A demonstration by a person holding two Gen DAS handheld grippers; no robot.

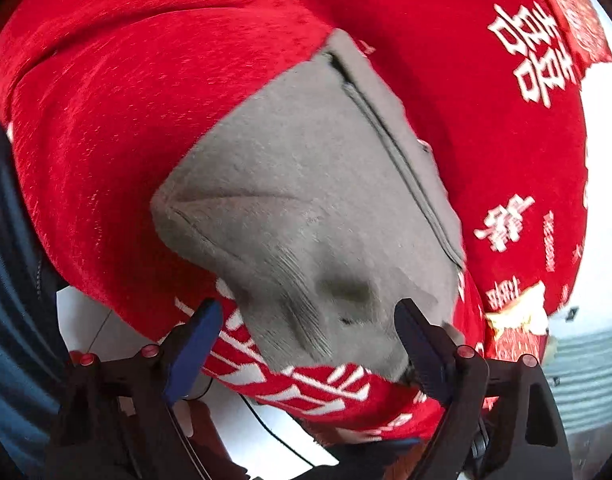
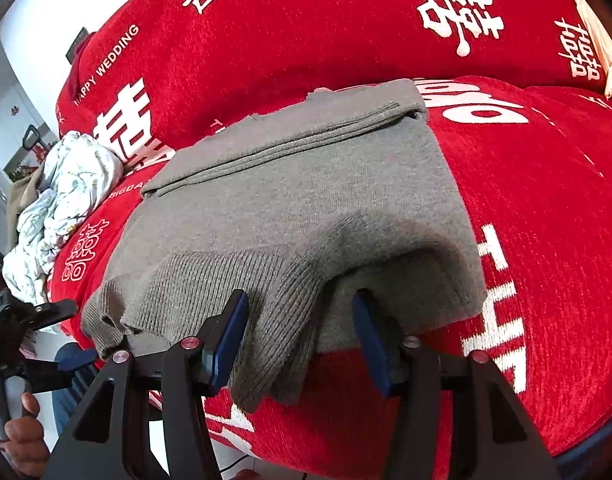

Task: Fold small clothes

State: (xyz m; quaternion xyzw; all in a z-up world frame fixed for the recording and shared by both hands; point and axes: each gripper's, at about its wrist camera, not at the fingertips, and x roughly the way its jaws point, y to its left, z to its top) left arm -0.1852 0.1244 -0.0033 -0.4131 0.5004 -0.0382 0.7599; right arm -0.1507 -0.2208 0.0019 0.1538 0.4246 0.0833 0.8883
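**Grey knit half-folded on red cover — left jaws open, right jaws around the hem**

The grey knit garment [image 2: 298,200] lies on a red printed cover [image 2: 545,200] over what looks like a sofa or bed, straight ahead of both tools, with a folded-over band across its far part.

Left hand-held gripper [image 1: 306,340]: jaws spread wide, pads clear of the cloth, near edge of the knit just ahead between them. Nothing held.

Right hand-held gripper [image 2: 302,320]: jaws about half apart, ribbed hem bunched and draped between them. Whether the pads actually press the fabric — cannot tell, since the cloth hides the contact.

Handling, as a judgement: soft, light, floppy knit that holds no shape, sags off any pinch and stretches if pulled hard. The plush cover likely drags on it, so lift rather than slide. The ribbed hem is thicker and the firmest spot to take; corners of the near edge, one per tool, should keep the fold square.

A crumpled pale floral cloth [image 2: 62,200] sits far off to the left of the right tool, untouched.
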